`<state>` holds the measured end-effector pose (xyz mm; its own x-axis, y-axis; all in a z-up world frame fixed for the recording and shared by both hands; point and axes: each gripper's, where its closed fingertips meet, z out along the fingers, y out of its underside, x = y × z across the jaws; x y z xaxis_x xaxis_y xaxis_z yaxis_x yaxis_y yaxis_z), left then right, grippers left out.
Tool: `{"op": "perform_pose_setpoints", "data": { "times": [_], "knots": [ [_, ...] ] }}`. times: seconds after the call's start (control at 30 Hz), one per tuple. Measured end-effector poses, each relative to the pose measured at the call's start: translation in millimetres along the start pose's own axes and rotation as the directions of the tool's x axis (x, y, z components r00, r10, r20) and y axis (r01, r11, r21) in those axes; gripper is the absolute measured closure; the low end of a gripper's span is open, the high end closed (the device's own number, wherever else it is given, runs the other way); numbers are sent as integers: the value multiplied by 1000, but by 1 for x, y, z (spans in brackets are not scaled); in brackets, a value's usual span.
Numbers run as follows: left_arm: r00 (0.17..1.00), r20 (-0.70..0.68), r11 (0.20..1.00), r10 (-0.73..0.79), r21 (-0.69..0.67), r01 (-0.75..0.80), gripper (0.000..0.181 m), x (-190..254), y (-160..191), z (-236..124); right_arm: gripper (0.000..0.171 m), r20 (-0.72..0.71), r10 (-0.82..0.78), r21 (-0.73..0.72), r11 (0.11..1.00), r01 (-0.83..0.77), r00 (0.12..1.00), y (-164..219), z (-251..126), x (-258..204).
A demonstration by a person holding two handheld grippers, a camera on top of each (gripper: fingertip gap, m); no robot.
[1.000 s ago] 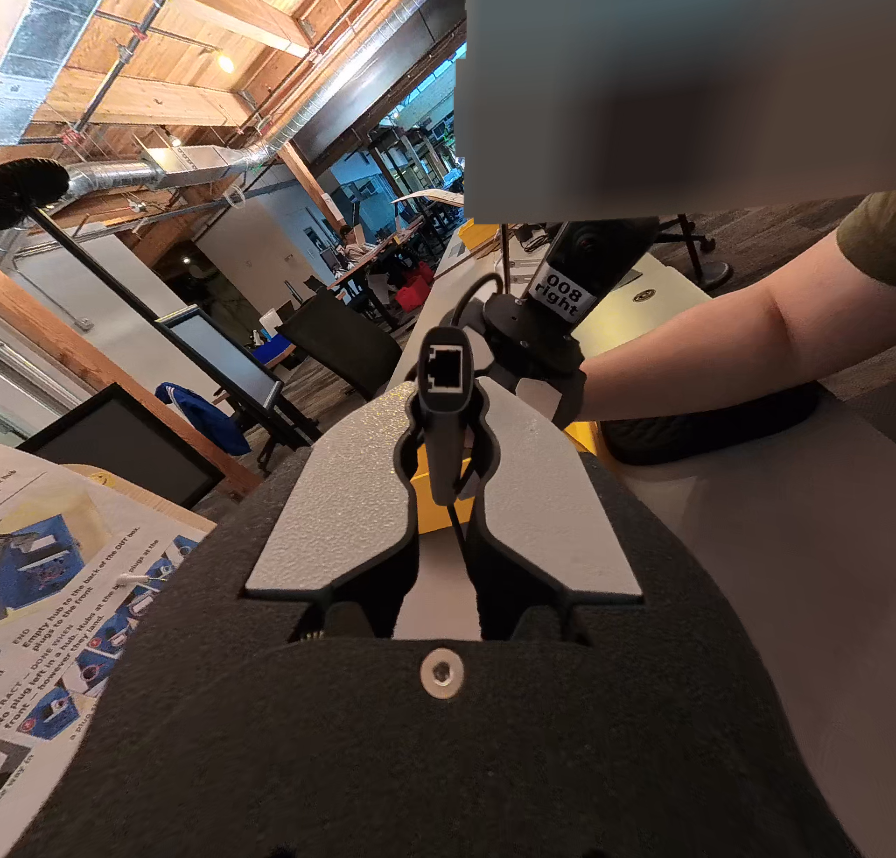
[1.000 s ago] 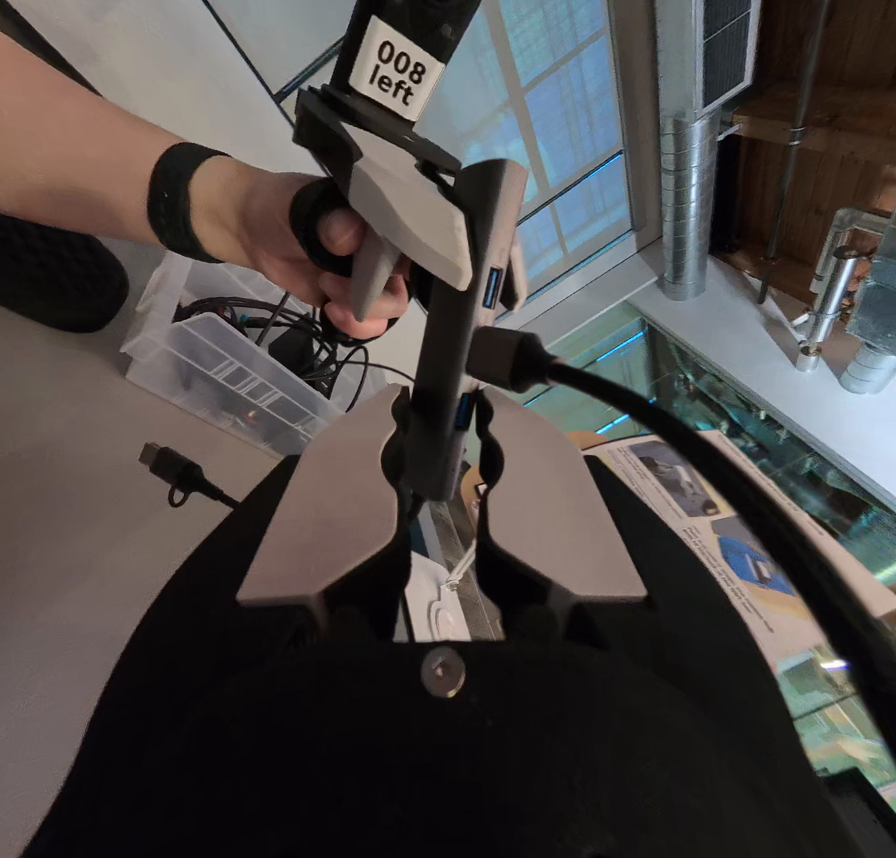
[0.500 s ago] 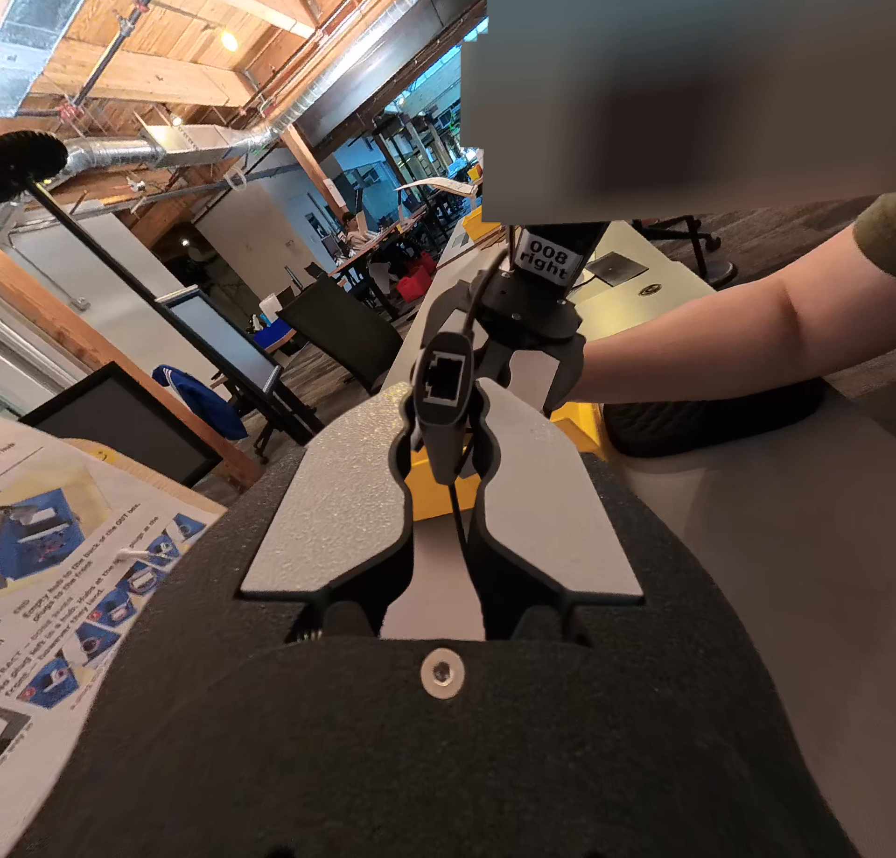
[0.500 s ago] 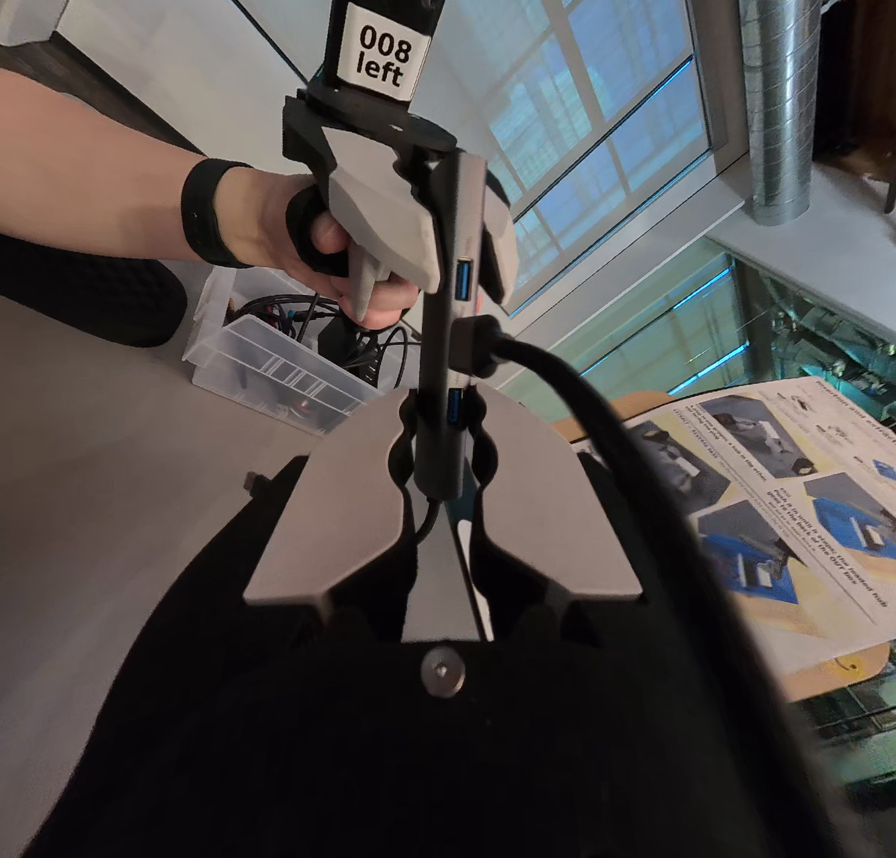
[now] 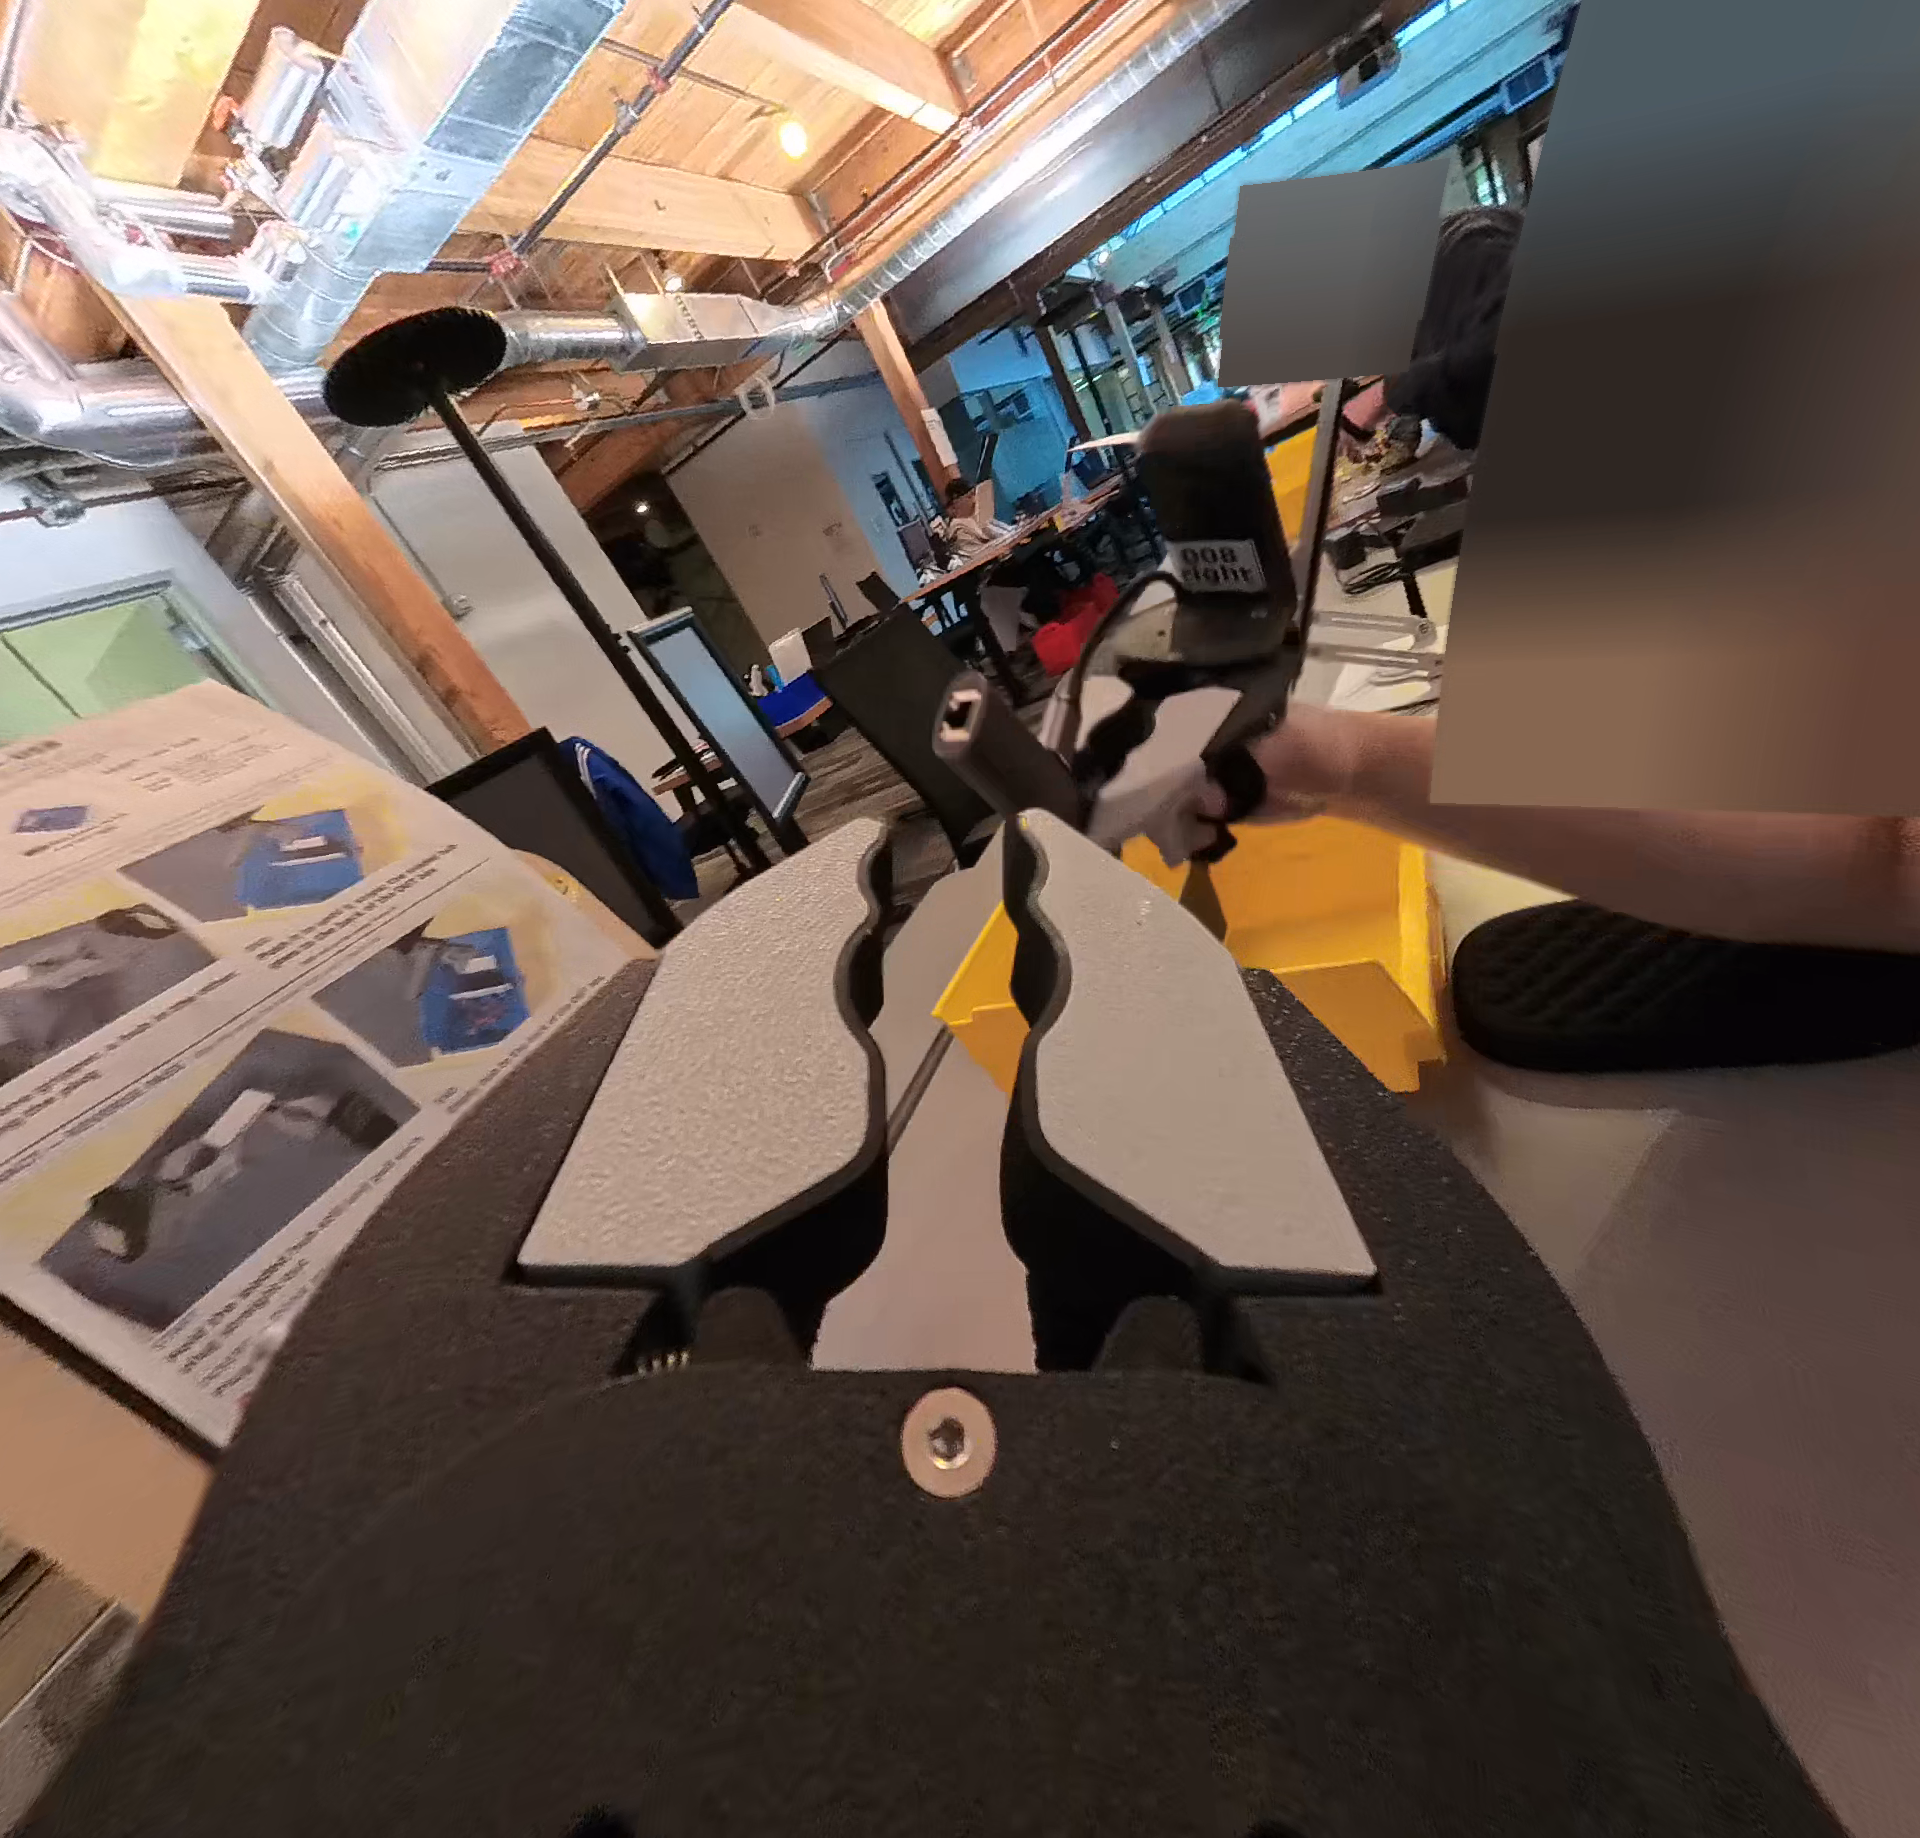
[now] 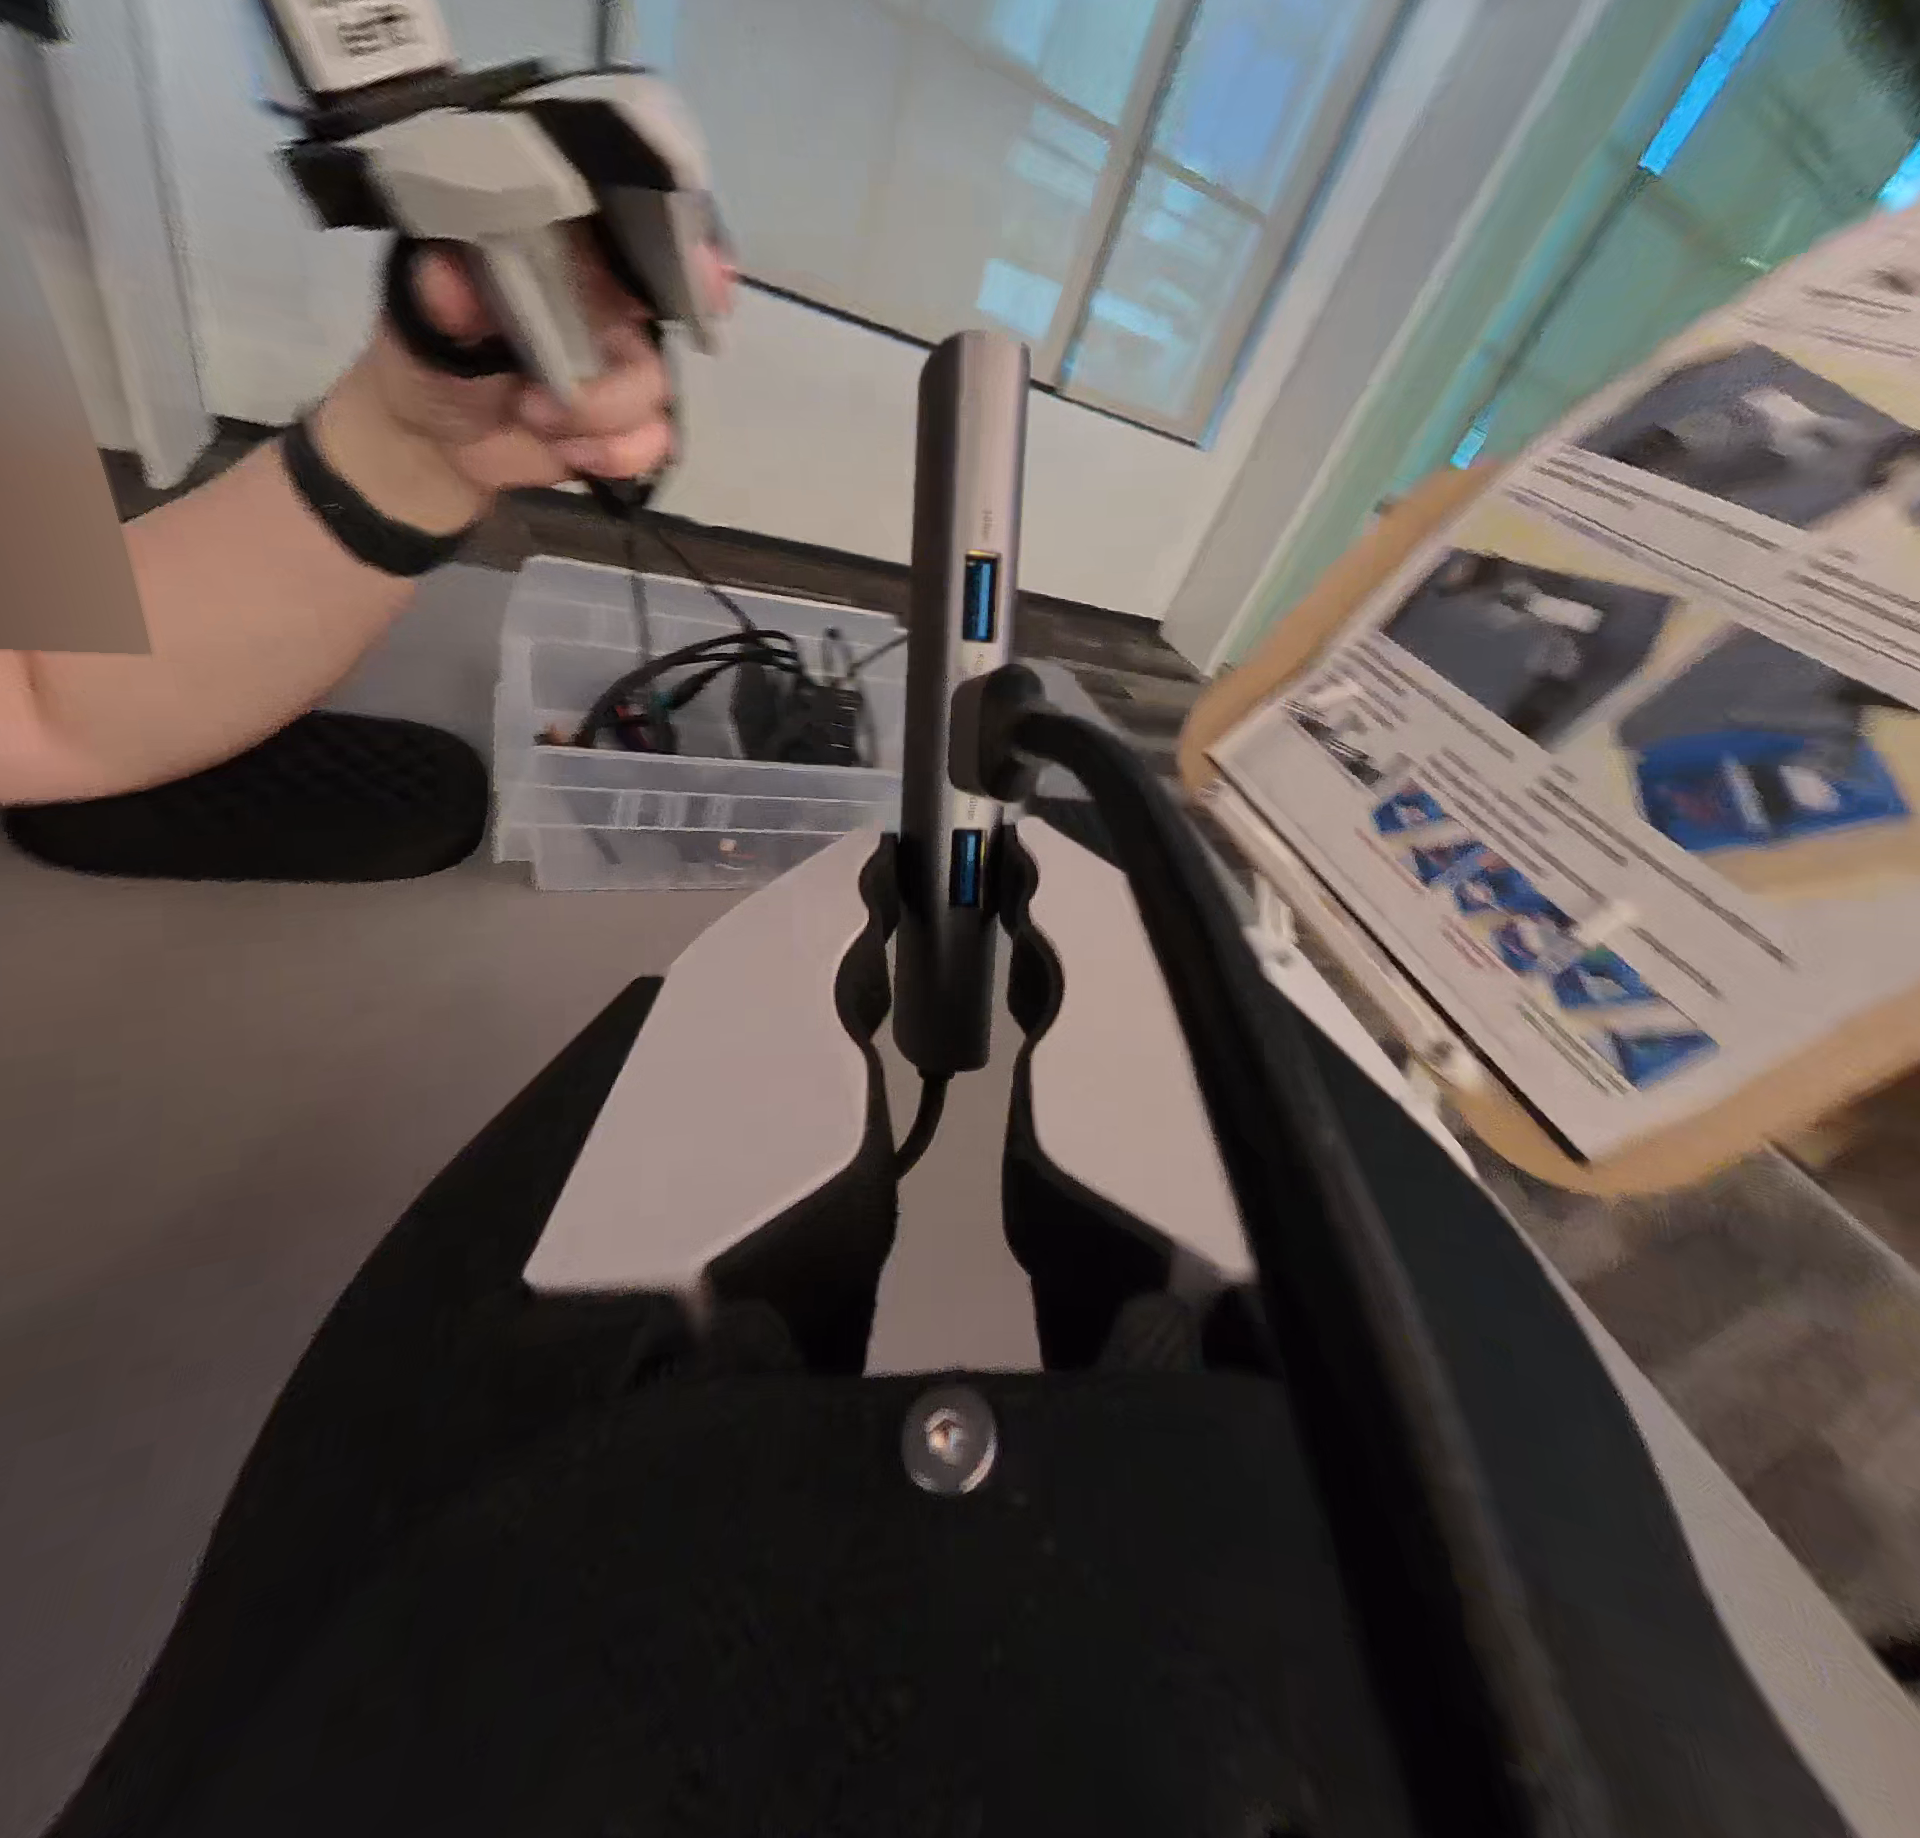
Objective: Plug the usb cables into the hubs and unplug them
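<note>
the right gripper (image 6: 945, 915) is clamped on the lower end of a slim grey hub (image 6: 961, 645), which stands nearly upright between its fingers with its own thin lead trailing down into the gap. a thick black usb cable (image 6: 1195, 957) is seated in the hub's middle side port, with a free blue port above it and another just at the fingertips. the plug (image 6: 992, 739) sits just above the right gripper's tips, and the cable arcs down along the right side of the gripper.

the left gripper (image 5: 951, 853) holds nothing, its fingers slightly parted, and it is well apart from the hub, up and to the left in the right wrist view. in the left wrist view the hub (image 5: 997, 760) shows end-on beyond the left fingertips, slanting up to the left from the right gripper (image 5: 1153, 780).

the step in hand looks like the unplug. to do it well, the left gripper should come in square to the plug body, close on the hard shell rather than the soft cable, and pull straight out along the port's axis while the right gripper keeps the hub from twisting.

beyond lie a clear bin of cables (image 6: 686, 739), a yellow bin (image 5: 1299, 915), an instruction sheet (image 6: 1621, 749) and the grey tabletop (image 6: 260, 1061).
</note>
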<state>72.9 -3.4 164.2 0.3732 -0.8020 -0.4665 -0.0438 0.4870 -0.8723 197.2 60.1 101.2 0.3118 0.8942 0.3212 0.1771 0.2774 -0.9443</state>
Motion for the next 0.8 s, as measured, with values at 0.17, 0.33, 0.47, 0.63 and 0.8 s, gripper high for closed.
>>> {"op": "perform_pose_setpoints", "data": {
  "times": [0.17, 0.33, 0.47, 0.63, 0.8],
  "knots": [
    [1000, 6, 1000, -8, 7, 8, 163, -4, -6, -7, 149, -155, 111, -116, 985, -129, 982, 8, -48, 88],
    [1000, -7, 999, 27, -29, -27, 164, 1, -2, -3, 153, -356, 58, -240, 959, -151, 933, 19, -105, 175],
    [998, -39, 996, 47, -73, -50, 164, 8, 7, 4, 153, -399, 48, -371, 904, -210, 916, 59, -143, 203],
    [995, -82, 990, 49, -128, -59, 163, 16, 20, 13, 153, -178, 252, -622, 720, -307, 951, 147, -138, 153],
    [993, -103, 983, 57, -168, -74, 163, 22, 31, 20, 153, -75, 501, -884, 367, -289, 862, 230, -135, 96]
  ]
}}
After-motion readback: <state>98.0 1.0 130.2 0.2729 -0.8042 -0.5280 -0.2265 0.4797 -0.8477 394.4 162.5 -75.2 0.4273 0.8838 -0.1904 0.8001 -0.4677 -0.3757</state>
